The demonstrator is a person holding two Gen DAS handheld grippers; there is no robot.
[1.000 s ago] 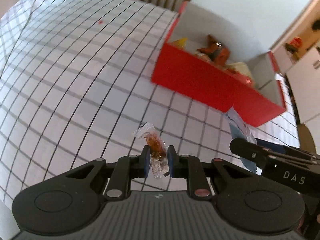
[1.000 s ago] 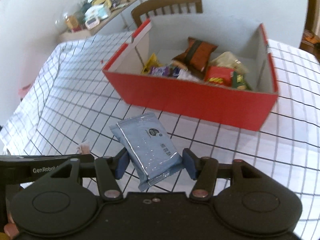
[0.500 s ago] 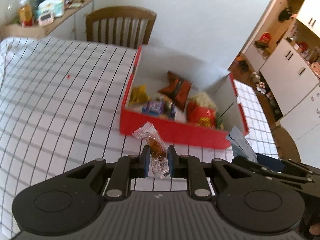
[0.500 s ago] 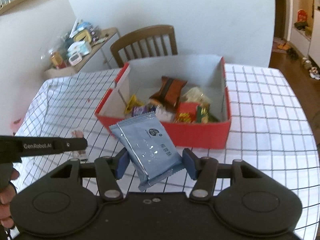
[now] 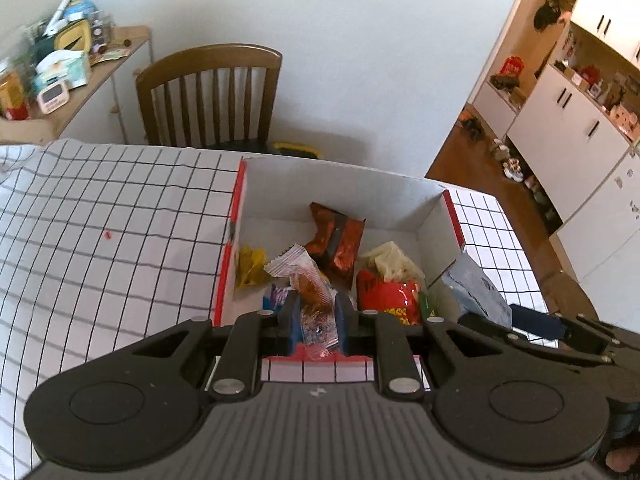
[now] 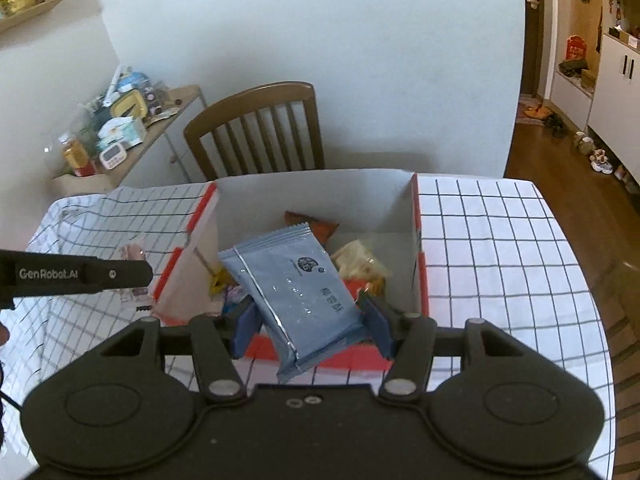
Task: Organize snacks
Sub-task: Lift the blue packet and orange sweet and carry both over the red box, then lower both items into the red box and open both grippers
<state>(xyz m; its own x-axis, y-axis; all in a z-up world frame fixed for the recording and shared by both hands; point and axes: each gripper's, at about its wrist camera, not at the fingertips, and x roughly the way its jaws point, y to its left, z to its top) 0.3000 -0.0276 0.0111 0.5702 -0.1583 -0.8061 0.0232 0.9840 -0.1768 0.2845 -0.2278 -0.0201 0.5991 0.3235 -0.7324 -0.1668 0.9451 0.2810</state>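
We read "GenRobot.AI" on the side of our left gripper (image 5: 316,322), which pinches one clear-wrapped snack (image 5: 310,300) with an orange-brown piece inside, above the near wall of the red box (image 5: 228,264). Our right gripper (image 6: 308,320) clamps one pale-blue foil packet (image 6: 296,296) bearing a round dark logo and small print we cannot read. Both hang over the box on the checked tablecloth (image 5: 100,240), where a dark-red packet (image 5: 338,240), a yellow wrapper (image 5: 250,266) and a red bag (image 5: 390,298) lie.
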